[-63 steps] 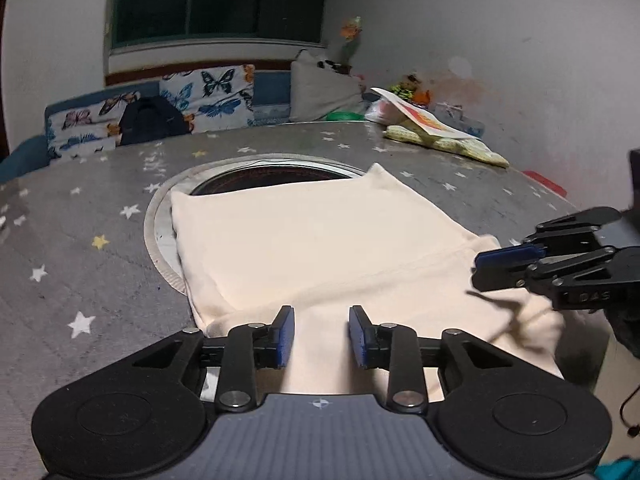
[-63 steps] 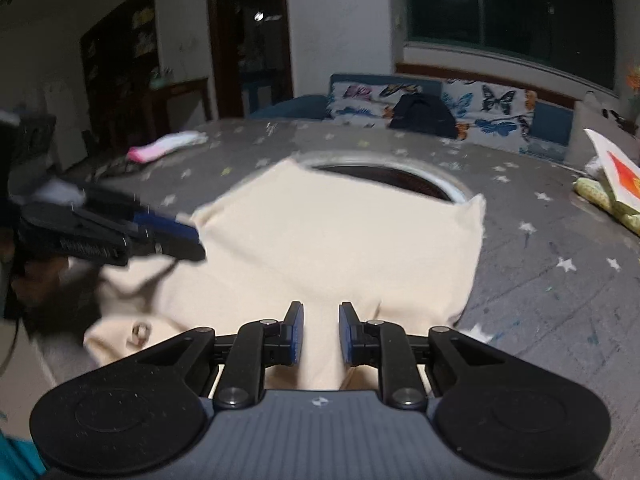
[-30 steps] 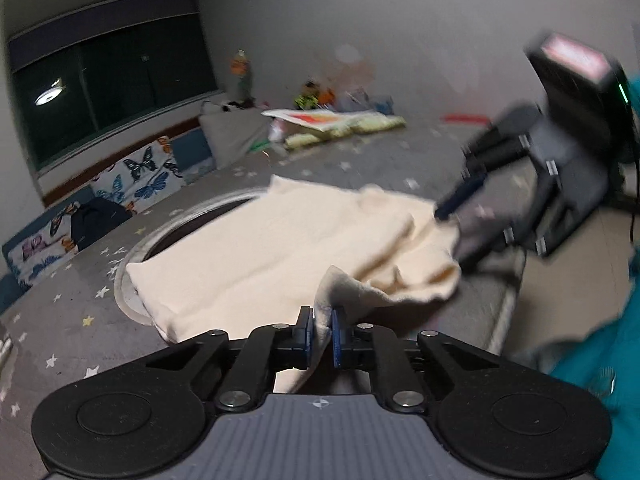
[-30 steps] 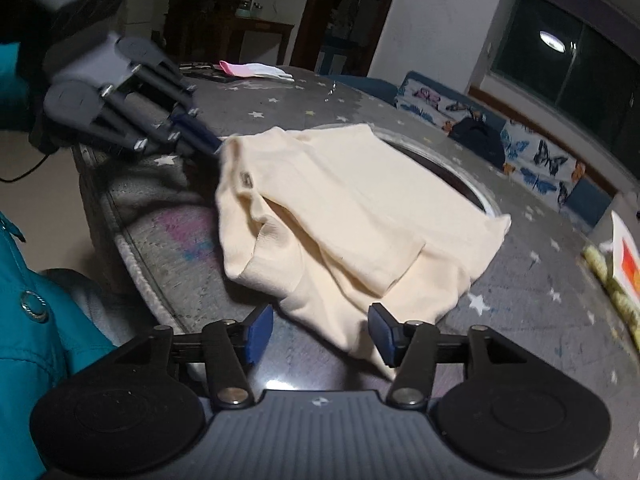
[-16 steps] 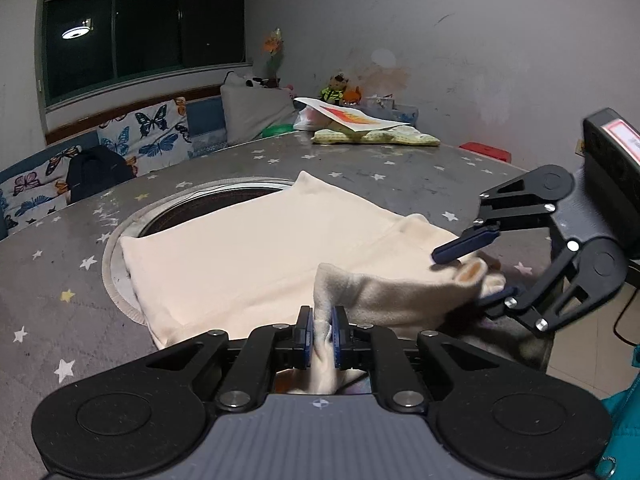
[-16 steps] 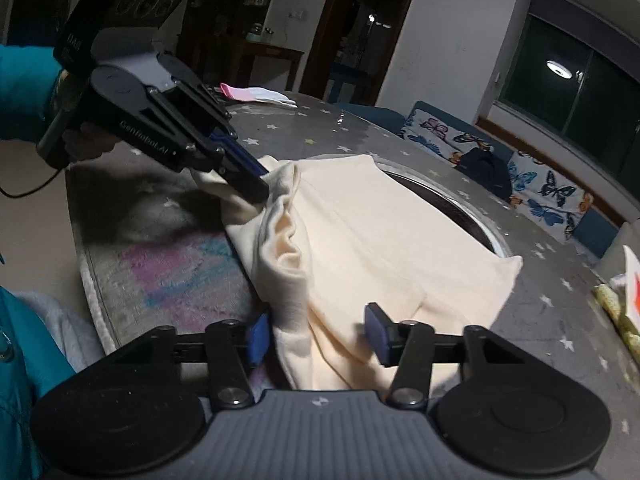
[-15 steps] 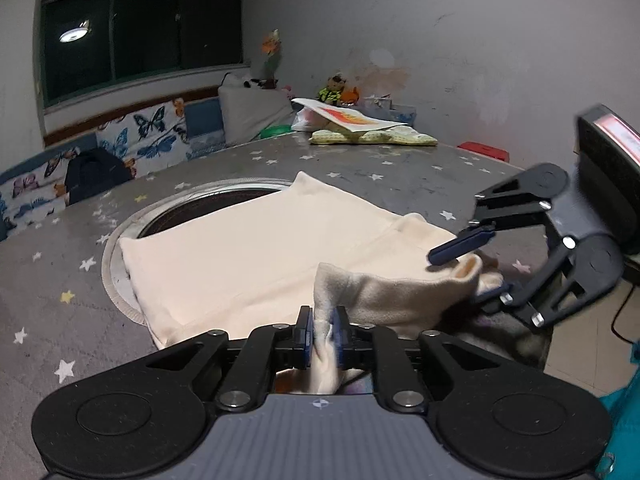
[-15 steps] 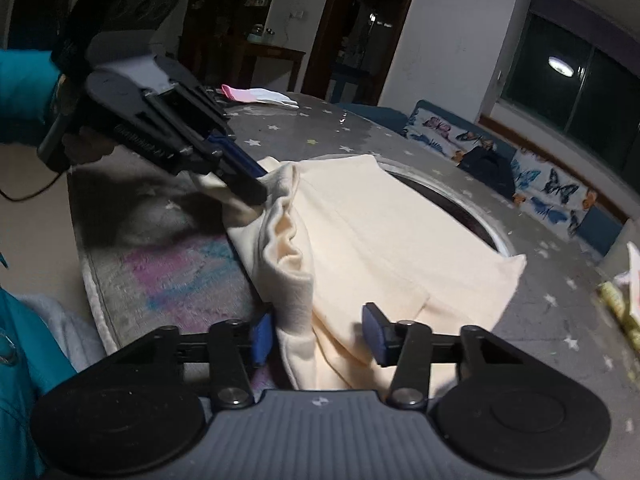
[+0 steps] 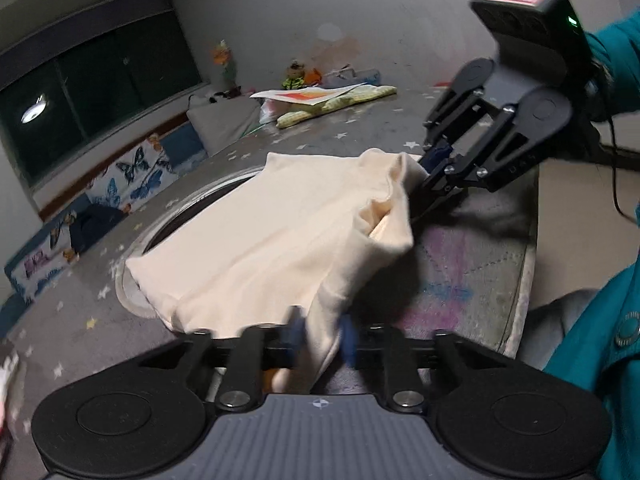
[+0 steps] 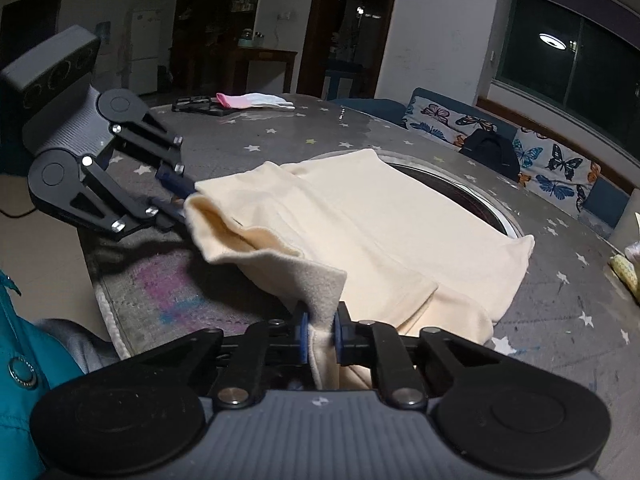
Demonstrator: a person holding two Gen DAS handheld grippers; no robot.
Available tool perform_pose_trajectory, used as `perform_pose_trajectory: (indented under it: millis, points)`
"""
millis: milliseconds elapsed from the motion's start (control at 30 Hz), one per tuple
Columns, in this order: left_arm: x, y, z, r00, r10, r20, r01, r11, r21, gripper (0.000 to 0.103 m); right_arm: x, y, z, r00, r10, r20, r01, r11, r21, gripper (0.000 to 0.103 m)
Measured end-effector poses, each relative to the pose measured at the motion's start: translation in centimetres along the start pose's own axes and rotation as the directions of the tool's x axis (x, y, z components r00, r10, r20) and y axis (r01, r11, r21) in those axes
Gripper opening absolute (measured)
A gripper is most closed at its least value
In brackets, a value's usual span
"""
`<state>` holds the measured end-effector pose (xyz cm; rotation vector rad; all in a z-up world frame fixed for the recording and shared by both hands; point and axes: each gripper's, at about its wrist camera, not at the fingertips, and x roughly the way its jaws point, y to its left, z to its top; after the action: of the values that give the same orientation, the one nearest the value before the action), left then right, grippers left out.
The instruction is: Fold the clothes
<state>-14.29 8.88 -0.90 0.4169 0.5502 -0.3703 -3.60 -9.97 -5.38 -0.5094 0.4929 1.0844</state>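
A cream garment [image 9: 280, 216] lies partly folded on a grey star-patterned round table [image 9: 80, 320], over a round recessed ring. My left gripper [image 9: 320, 338] is shut on the garment's near edge and lifts it; it also shows in the right wrist view [image 10: 176, 196], pinching the cloth's corner. My right gripper [image 10: 320, 336] is shut on another edge of the garment [image 10: 380, 232], with the fleecy inside turned up. In the left wrist view the right gripper [image 9: 432, 176] holds the raised far corner.
A yellow-green cloth with a paper sheet [image 9: 332, 98] lies at the table's far side. A pink-white glove [image 10: 252, 101] lies on the far table in the right wrist view. A butterfly-print sofa [image 10: 520, 148] with a dark bag stands behind. A teal sleeve [image 9: 600, 320] is close by.
My right gripper has closed on the garment's edge; it was open half a second ago. Both grippers have lifted the near edge higher, and the cloth is bunched between them.
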Motion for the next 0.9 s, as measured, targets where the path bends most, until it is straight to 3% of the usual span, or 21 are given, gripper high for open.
perform_pose_trajectory:
  millis: [267,533,633,900]
  points:
    - [-3.1,1.1,0.7,0.998,-0.015,0.066,0.024,0.99,-0.139,0.007,-2.6,1.6,0.6,0.999,0.027,0.028,-0.026,1.0,-0.016,0.009]
    - [-9.0,-1.1,1.7,0.994,-0.09,0.06,0.098,0.985,-0.142,0.007,-8.9,3.6,1.8,0.993,0.12,0.002,-0.12,0.993,0.01,0.008]
    - [-10.4,-1.7,2.6,0.994,-0.088,0.064,0.095,0.988,-0.123,0.007,-10.7,4.0,2.6,0.99,0.139,-0.005,-0.139,0.99,-0.001,0.008]
    - [-6.9,2.1,5.6,0.998,-0.024,0.06,0.031,0.991,-0.128,0.007,-8.3,-0.4,6.1,0.996,0.091,0.014,-0.091,0.996,0.009,0.008]
